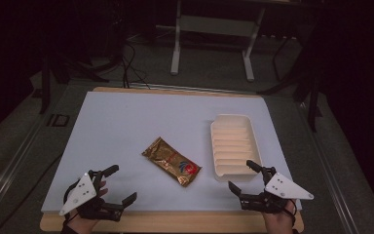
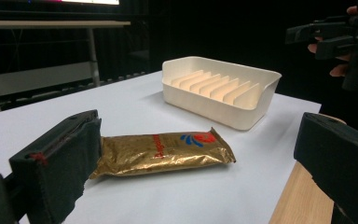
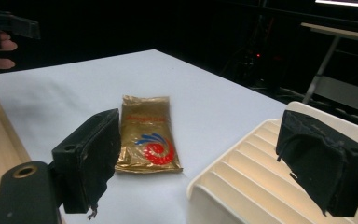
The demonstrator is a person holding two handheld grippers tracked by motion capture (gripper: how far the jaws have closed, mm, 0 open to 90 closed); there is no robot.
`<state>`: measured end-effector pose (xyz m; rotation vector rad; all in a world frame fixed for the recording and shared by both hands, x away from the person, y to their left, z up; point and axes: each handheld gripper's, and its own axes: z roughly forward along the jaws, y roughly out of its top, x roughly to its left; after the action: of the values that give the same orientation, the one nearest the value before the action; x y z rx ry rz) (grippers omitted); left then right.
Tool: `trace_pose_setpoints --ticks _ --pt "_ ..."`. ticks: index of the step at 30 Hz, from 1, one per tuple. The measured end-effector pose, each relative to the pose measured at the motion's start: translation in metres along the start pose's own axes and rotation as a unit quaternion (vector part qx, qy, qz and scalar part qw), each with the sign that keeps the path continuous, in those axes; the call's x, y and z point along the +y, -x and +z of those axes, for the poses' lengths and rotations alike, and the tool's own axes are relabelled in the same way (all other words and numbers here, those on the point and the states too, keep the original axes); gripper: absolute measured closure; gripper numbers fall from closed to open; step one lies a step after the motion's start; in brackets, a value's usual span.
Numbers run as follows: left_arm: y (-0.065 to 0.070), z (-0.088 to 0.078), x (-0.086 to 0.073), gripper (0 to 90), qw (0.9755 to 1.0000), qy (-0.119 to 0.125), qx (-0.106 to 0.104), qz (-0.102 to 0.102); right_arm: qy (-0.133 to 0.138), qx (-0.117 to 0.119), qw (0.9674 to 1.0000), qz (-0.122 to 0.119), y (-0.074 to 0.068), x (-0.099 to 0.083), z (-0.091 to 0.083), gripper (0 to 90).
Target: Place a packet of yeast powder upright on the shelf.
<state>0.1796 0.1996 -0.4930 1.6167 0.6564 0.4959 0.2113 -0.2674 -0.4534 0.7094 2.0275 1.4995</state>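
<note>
A gold foil snack packet (image 1: 171, 161) with a red and blue logo lies flat near the middle of the white mat. To its right stands a cream ribbed tray (image 1: 231, 118). My left gripper (image 1: 123, 183) hovers open at the near left corner, apart from the packet. My right gripper (image 1: 241, 174) hovers open just in front of the tray's near end. The left gripper view has the packet (image 2: 163, 151) lying beyond and between the wide jaws, the tray (image 2: 261, 75) behind it. The right gripper view looks between open jaws at the packet (image 3: 147, 135) and the tray (image 3: 242, 172).
The white mat (image 1: 126, 122) covers a wooden table whose bare edge (image 1: 175, 222) runs along the front. A white desk frame (image 1: 212, 29) and cables (image 1: 129, 63) are on the dark floor beyond the far edge.
</note>
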Motion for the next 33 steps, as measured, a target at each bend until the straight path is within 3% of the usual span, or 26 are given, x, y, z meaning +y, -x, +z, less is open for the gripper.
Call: trace_pose_setpoints --ticks 15,22,23,29,33 --pt "0.001 0.004 -0.001 1.2 0.9997 -0.015 -0.015 0.009 -0.002 0.0 0.9999 -0.011 -0.001 0.001 0.0 11.8" --pt "0.002 0.005 0.001 1.2 0.9997 -0.017 -0.015 -0.006 -0.002 0.003 0.9999 -0.013 -0.004 0.003 -0.001 11.3" --pt "0.003 0.006 0.004 1.2 0.9994 -0.016 -0.019 -0.023 0.002 0.002 0.9998 -0.018 -0.005 0.004 -0.001 11.2" --pt "0.009 0.008 0.023 1.2 0.9992 -0.02 -0.021 -0.027 0.004 0.008 0.9996 -0.027 -0.011 0.007 -0.002 10.9" --pt "0.01 0.009 0.035 1.1 0.9981 -0.028 -0.042 -0.034 0.002 0.017 0.9995 -0.025 -0.012 0.008 -0.001 10.8"
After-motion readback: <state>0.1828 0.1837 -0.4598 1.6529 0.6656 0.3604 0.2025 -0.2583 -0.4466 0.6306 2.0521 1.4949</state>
